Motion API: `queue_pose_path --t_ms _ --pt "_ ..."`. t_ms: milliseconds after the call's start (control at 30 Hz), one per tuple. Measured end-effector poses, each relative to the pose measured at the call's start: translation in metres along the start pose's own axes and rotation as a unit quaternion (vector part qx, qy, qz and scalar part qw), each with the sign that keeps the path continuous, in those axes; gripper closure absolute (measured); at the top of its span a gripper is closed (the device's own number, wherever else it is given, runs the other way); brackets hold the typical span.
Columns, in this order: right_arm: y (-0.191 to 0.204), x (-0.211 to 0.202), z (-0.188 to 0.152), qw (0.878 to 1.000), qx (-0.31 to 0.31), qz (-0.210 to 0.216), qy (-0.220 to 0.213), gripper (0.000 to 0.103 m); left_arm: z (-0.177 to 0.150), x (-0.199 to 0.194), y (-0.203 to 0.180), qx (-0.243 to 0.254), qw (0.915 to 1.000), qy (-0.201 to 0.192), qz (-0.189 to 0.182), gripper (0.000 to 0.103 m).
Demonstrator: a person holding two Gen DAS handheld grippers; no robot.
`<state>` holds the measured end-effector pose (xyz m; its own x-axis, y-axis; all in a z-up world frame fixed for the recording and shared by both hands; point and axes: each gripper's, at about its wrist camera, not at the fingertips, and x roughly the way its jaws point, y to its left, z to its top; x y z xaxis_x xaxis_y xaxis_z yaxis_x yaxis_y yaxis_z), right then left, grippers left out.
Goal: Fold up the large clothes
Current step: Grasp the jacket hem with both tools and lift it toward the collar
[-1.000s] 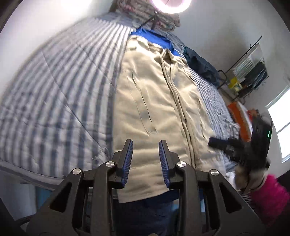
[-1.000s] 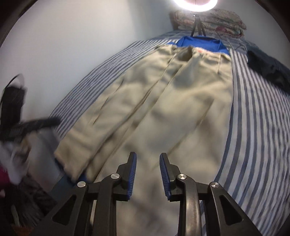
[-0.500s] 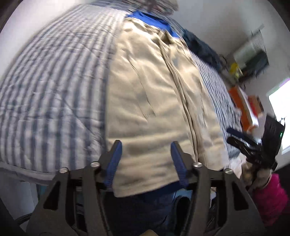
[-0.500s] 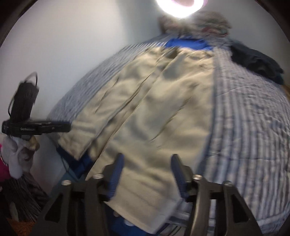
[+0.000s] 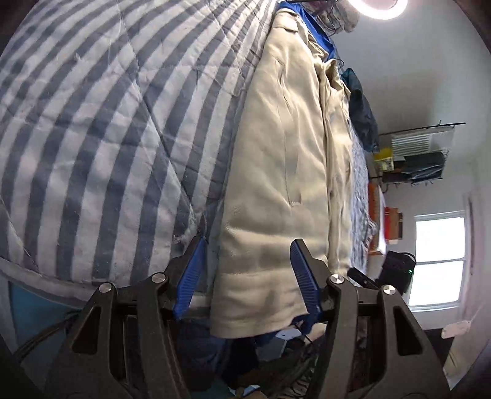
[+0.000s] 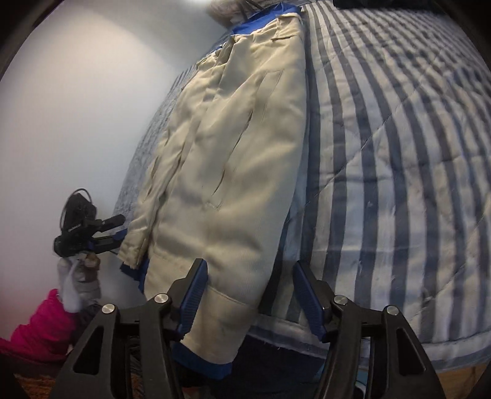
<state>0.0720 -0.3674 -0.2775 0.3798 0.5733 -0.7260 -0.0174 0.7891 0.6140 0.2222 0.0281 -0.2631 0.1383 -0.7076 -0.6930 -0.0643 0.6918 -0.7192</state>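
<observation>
A beige jacket [image 5: 276,153] with blue lining lies lengthwise on the striped quilt [image 5: 107,122], its hem hanging over the near bed edge. My left gripper [image 5: 248,245] is open; the hem's left corner lies between its blue pads without being pinched. In the right wrist view the jacket [image 6: 239,138] runs up the quilt [image 6: 383,153]. The jaws of my right gripper [image 6: 250,264] are closing, with the hem's right corner between them and a gap beside the right pad. Further left, the left gripper [image 6: 119,228] shows in a gloved hand [image 6: 76,276].
A dark blue garment [image 5: 362,113] lies on the bed beyond the jacket. A ring light [image 5: 380,6] shines at the bed's head. A wire rack [image 5: 420,153] and a bright window [image 5: 438,261] stand to the right. A white wall [image 6: 76,107] runs along the bed's left side.
Both grippers' jaws have widened. Both have dropped and rolled toward the jacket's hem at the bed edge, so that a hem corner now sits between each pair of pads.
</observation>
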Motion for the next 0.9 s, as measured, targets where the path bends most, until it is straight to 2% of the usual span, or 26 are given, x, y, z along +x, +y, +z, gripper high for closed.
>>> queue_pose_path --t_ms 67,100,167,233,367,400,500,567,633,700,900 --pt "0.000 0.004 0.000 1.000 0.008 0.020 0.003 0.042 -0.006 0.000 -0.002 0.009 0.9999 0.008 -0.004 0.045" --pt "0.001 0.005 0.001 0.999 0.011 0.031 0.006 0.050 -0.008 0.002 -0.004 0.014 0.9998 0.015 -0.005 0.046" --pt "0.004 0.013 0.001 0.998 0.014 0.055 0.021 0.054 -0.014 0.004 -0.009 0.022 0.9995 0.024 -0.003 0.049" --pt "0.007 0.018 0.005 0.998 0.008 0.054 0.025 0.054 -0.019 0.006 -0.011 0.024 0.9992 0.032 0.006 0.061" --pt "0.004 0.021 0.008 0.997 0.026 0.072 0.029 0.054 -0.026 0.010 -0.017 0.019 0.9992 0.031 0.014 0.074" --pt "0.005 0.023 0.007 0.996 0.027 0.072 0.035 0.054 -0.028 0.012 -0.019 0.020 0.9992 0.033 0.012 0.080" --pt "0.009 0.025 0.009 0.997 0.018 0.067 0.041 0.055 -0.030 0.013 -0.030 0.030 0.9991 0.020 0.021 0.086" --pt "0.011 0.027 0.015 0.996 0.023 0.075 0.039 0.077 -0.029 0.011 -0.037 0.029 0.9994 0.013 0.013 0.087" --pt "0.014 0.025 0.023 0.995 0.029 0.089 0.028 0.085 -0.028 0.004 -0.045 0.027 0.9996 0.003 -0.001 0.089" --pt "0.018 0.019 0.026 0.994 0.033 0.099 0.015 0.089 -0.026 -0.002 -0.055 0.027 0.9995 -0.006 -0.015 0.089" --pt "0.031 0.006 0.048 0.988 0.063 0.134 -0.031 0.091 -0.006 -0.019 -0.083 0.032 0.9974 -0.042 -0.050 0.090"
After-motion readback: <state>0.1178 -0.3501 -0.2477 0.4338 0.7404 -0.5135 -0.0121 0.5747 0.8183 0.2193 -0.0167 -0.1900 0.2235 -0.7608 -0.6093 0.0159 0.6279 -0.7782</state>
